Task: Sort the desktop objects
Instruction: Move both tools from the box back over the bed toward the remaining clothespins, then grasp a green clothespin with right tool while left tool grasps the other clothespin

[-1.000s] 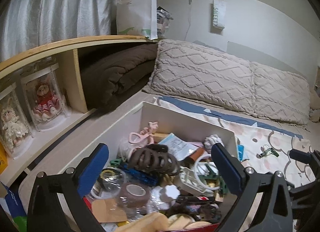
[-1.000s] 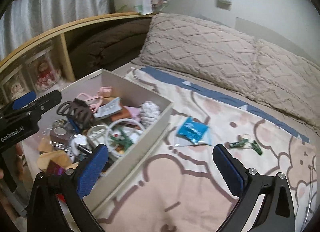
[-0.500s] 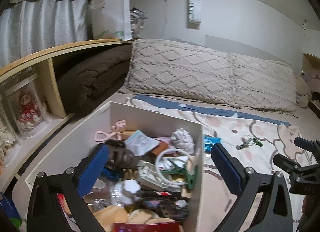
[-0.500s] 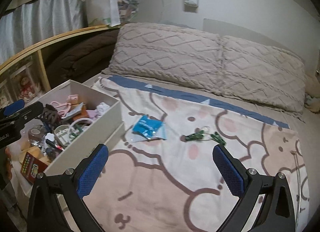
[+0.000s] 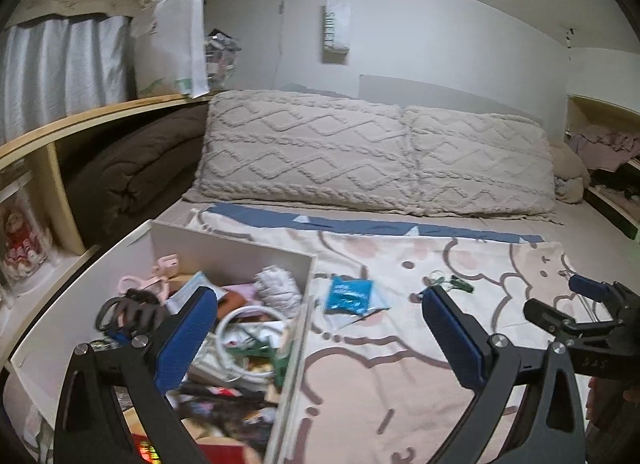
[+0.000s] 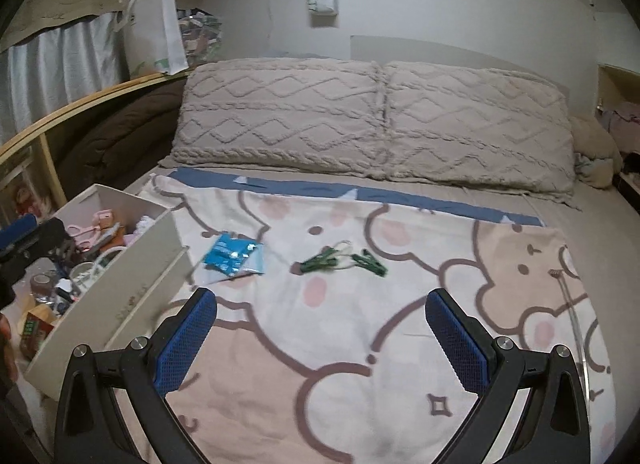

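— Box position? 
— White, on the bed's left side, crammed with small items: a white ring, a dark claw clip, a pink clip.
— Anything outside it?
— On the cartoon blanket, a blue packet lies just beside the box; green clips lie near it, further right.
— And the tools?
— Left tool hovers over the box's right wall, jaws spread wide, holding nothing. Right tool hangs above the blanket, likewise spread and empty.
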A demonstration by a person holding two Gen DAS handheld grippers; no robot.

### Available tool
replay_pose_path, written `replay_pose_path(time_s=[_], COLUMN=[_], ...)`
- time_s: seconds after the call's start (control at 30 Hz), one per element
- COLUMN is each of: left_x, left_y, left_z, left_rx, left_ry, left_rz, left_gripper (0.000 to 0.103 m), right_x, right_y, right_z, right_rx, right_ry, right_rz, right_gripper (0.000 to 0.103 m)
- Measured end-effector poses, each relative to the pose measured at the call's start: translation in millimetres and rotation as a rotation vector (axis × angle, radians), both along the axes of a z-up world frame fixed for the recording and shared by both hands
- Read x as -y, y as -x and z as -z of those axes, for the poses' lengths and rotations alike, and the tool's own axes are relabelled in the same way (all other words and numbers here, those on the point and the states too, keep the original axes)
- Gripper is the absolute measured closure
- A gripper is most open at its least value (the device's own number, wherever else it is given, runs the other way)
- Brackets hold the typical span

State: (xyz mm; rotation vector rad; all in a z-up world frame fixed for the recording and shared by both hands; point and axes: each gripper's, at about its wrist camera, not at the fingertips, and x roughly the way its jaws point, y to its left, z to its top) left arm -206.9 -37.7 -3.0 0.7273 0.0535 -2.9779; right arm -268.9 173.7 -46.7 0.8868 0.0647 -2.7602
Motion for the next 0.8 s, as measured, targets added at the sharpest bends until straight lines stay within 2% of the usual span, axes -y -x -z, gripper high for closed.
replay_pose_path(time_s=[0.2,0.37,0.6,0.8], left_x=[-35.8,-59.7,-86.3,-106.9], left_y=[22.9,51.1,98.4,128.9], left_z=[-8.4,-2.5,37.2,80.4], left_rx=[-0.028,-0.040,-0.013,0.026], left_ry=[0.026,0.048,0.027,0.040], left_rz=[0.051,0.073,0.111,0.160], left_gripper=[0.000,0.000,0.000,0.000], right_x=[-22.3,-42.5,-61.0,-66.1], right_y=[13.3,32.8,62.1,90.0], right_z=[-0.7,3.6,23.5,57.8], right_rx=[-0.011,-0.007,0.004,0.065], right_ry=[-0.008,0.014,0.037,0.041], right_rz=[0.030,0.059,0.075,0.067], right_gripper=[0.000,0.000,0.000,0.000])
